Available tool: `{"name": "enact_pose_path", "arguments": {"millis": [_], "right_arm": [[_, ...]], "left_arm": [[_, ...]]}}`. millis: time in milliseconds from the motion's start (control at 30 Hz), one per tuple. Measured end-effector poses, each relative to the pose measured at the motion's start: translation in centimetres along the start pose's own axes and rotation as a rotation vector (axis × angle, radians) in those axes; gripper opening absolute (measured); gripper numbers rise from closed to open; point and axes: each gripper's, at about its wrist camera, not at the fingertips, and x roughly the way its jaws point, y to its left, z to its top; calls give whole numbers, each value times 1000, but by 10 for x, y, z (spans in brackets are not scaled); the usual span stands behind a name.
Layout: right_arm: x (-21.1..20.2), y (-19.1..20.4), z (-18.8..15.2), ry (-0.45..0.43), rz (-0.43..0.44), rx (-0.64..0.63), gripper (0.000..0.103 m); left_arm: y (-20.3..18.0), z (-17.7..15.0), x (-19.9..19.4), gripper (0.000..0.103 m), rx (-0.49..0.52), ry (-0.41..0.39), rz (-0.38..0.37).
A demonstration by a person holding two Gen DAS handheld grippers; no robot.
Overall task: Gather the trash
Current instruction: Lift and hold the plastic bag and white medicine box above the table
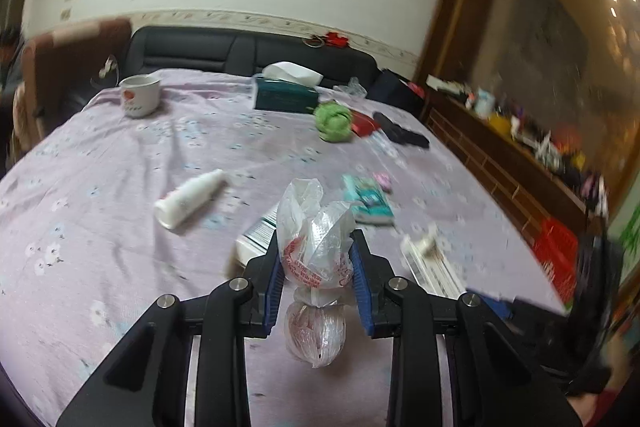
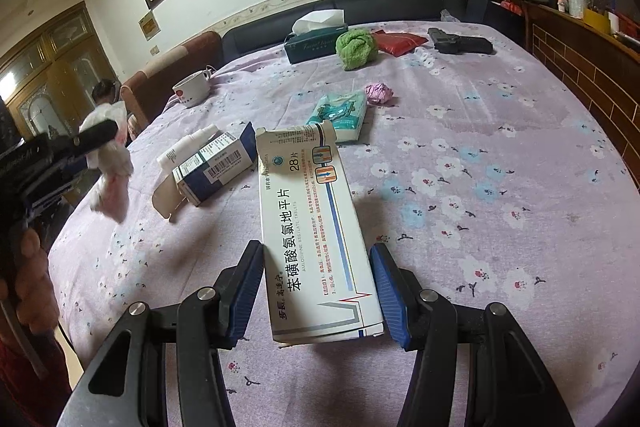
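Note:
My left gripper is shut on a knotted clear plastic bag with red print, which hangs between its blue pads above the purple floral tablecloth. In the right wrist view the same bag dangles at the far left under the left gripper. My right gripper is shut on a long white medicine box, with a pad pressed against each long side. The open flap end of the box points away from me.
On the cloth lie an open blue-and-white box, a white bottle, a teal tissue pack and a pink crumpled wad. Farther back are a mug, a tissue box, a green cloth and a red pouch.

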Motion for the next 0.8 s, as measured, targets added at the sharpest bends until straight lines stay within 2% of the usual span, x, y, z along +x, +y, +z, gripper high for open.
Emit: {"name": "enact_pose_path", "arguments": {"millis": [233,500,800], "right_arm": [[-4,-1,0,-18,-18,16,59],[-5,-2,-1,-20,-21,20,59],[-5,-2,0,-19,-17,19,59]], "left_arm": [[-22,-16,13,30,75,9,66],[-18,-16,16,30,74,20,111],[-20,-17,18,30,80,25,125]]}}
